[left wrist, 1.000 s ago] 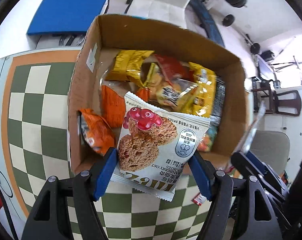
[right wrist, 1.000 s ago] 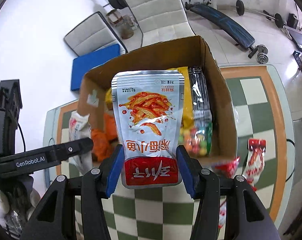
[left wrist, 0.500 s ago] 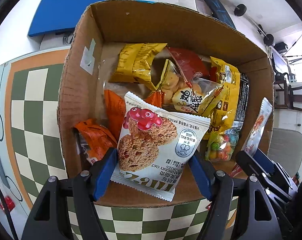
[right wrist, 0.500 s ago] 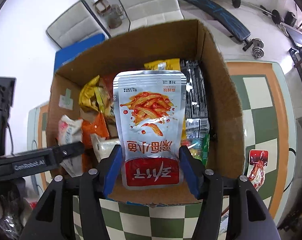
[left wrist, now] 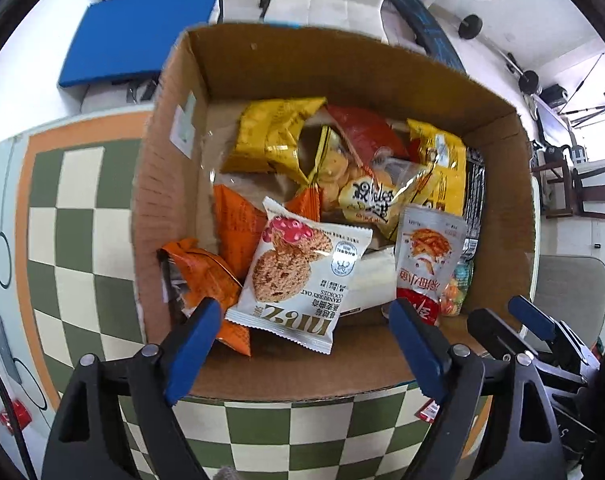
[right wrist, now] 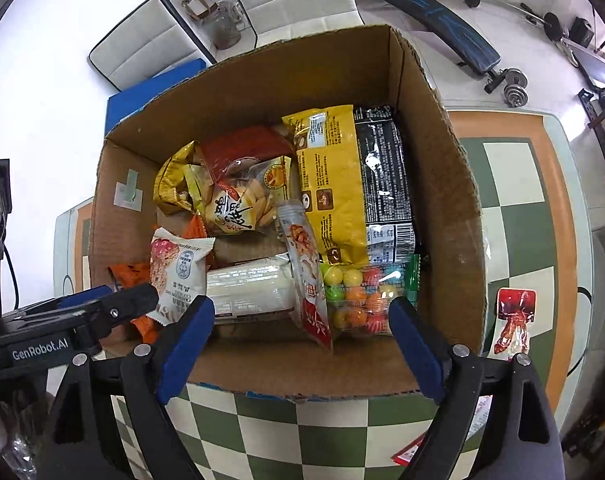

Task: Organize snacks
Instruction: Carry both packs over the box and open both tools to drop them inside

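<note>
Risk: the cookie packet (left wrist: 298, 276) leans on the box (left wrist: 302, 372) front edge and could slide out onto the worktop (left wrist: 82, 208); loose packets crowd the pile. Left tool (left wrist: 302, 344) jaws opening, packet free just ahead between them. Right tool (right wrist: 302, 336) jaws opening, silver pouch (right wrist: 308, 280) dropped edgewise inside box.

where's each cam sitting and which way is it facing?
Left wrist: on the left gripper, facing steeply down into the cardboard box; own blue pads, jaws opening, clear of the cookie packet; right gripper at right edge.
Right wrist: on the right gripper, also facing down; jaws opening, clear of the silver pouch; left gripper at left edge.
Shared: box, both packets, checkered table.
</note>
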Motion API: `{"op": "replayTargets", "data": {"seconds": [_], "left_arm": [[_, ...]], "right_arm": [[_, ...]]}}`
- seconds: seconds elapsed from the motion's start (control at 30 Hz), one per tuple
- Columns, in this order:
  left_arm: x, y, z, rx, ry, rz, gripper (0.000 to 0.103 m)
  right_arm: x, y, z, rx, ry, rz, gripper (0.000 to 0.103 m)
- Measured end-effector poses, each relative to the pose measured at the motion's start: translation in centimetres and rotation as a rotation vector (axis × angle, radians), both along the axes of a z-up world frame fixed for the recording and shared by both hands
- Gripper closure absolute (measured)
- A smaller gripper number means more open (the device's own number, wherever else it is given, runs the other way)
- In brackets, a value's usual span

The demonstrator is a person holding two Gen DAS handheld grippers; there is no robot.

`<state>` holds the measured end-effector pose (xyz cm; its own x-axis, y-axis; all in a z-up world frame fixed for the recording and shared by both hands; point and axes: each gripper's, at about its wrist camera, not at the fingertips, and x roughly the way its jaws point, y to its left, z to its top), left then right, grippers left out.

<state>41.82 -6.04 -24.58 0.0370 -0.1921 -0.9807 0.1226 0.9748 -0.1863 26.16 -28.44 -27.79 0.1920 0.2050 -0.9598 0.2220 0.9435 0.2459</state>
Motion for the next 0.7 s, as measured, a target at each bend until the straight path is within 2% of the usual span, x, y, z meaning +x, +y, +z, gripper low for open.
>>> {"op": "replayTargets", "data": {"seconds": [0.17,0.23,0.43,0.6,0.7], "left_arm": [[-0.7,0.2,1.9,0.038,-0.096,-0.002,0.017],[-1.1,0.2,2.3,0.053,-0.111,-0.013,0.016],[-3.2,0.6,4.3,0.063,-0.179,-0.022,0.015],[-7.0,-0.4,7.5,0.053,-0.329,-0.063,0.015],[-10.4,-2.1,9.0,0.059,-0.438,-0.114,0.015]], "right_arm": [[-0.9,0.4,1.3,-0.050,-0.022,0.015,0.010],[-1.4,0.5,1.9,-0.063,-0.041,0.015,0.006],[-3.0,1.2,3.8,-0.093,-0.105,0.031,0.005],[-5.8,0.4,6.1,-0.021,-0.158,-0.002,0.005],[-8.3,-0.8,7.0,-0.034,-0.167,-0.027,0.005]]}}
